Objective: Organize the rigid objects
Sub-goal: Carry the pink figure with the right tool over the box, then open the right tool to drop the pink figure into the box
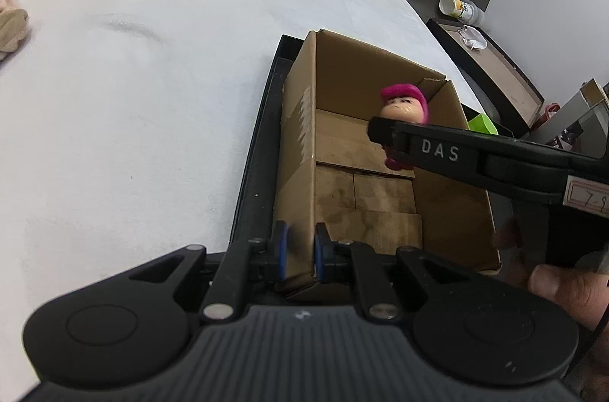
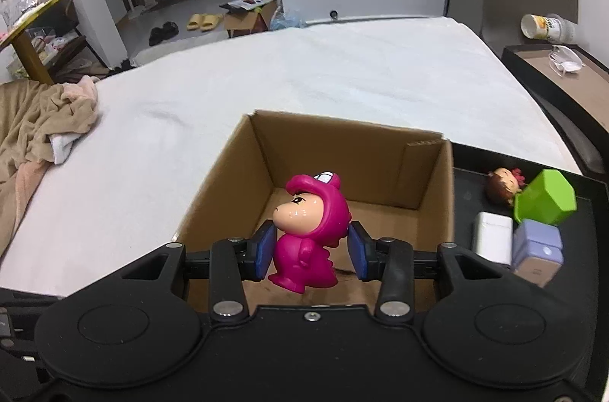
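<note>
An open cardboard box (image 1: 380,173) (image 2: 342,151) stands on a black tray (image 1: 259,151) (image 2: 571,223) on the white bed. My left gripper (image 1: 298,250) is shut on the box's near left wall. My right gripper (image 2: 310,248) is shut on a pink dinosaur-suit figurine (image 2: 312,231) and holds it above the open box; the figurine also shows in the left wrist view (image 1: 405,109), behind the right gripper's arm (image 1: 475,154). The box floor looks bare.
On the tray right of the box lie a brown-haired doll head (image 2: 502,187), a green block (image 2: 548,196), a white block (image 2: 493,236) and a lavender block (image 2: 536,250). A beige blanket (image 2: 42,128) lies at the bed's left. A nightstand (image 2: 563,78) stands to the right.
</note>
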`<state>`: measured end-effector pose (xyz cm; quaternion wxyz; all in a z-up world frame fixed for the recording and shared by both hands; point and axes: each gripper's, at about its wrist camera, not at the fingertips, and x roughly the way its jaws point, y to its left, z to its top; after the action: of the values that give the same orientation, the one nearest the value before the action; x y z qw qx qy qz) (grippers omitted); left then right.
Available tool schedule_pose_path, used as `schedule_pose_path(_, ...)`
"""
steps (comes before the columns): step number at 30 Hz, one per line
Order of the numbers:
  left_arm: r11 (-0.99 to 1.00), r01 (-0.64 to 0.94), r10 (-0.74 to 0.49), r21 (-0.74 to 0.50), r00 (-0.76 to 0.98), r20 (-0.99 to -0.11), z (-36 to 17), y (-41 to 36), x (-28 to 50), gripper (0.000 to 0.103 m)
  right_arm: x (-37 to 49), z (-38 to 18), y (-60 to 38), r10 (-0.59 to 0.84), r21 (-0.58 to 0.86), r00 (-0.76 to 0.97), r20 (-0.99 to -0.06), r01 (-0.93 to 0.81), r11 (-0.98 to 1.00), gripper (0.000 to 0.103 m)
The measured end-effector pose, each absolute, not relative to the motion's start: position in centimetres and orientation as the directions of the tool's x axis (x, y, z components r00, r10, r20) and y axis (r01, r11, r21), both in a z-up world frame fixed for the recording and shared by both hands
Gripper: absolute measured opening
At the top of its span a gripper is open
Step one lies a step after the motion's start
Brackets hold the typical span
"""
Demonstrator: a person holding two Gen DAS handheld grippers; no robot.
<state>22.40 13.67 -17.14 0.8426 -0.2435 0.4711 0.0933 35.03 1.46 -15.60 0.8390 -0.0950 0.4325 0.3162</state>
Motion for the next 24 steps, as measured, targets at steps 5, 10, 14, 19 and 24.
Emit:
schedule_pose_path(5, 0.863, -0.387, -0.075, -0.326, 0.539, -0.839, -17.1, 13.8, 22.6, 0.013, 35.2, -15.1, 1.3, 0.478, 0.134, 0.424, -0.769, -0.624, 0.77, 0.047)
schedule_pose_path(10, 0.862, -0.39, -0.071, -0.324, 0.54, -0.839, -17.0, 13.9, 22.3, 0.013, 35.6, -14.4, 0.5, 0.481, 0.155, 0.415, -0.772, -0.611, 0.776, 0.047)
schedule_pose_path(14, 0.862, -0.394, -0.064, -0.318, 0.538, -0.84, -16.8, 13.9, 22.3, 0.013, 35.9, -13.8, -0.1, 0.481, 0.167, 0.411, -0.774, -0.601, 0.782, 0.047)
schedule_pose_path(19, 0.873, -0.39, -0.048, -0.294, 0.529, -0.847, -16.5, 13.4, 22.7, 0.013, 36.2, -12.8, -1.2, 0.483, 0.188, 0.403, -0.777, -0.584, 0.79, 0.047)
schedule_pose_path(24, 0.877, -0.393, -0.036, -0.277, 0.521, -0.853, -16.5, 13.2, 23.1, 0.013, 36.4, -11.7, -2.7, 0.494, 0.218, 0.403, -0.771, -0.561, 0.799, 0.051)
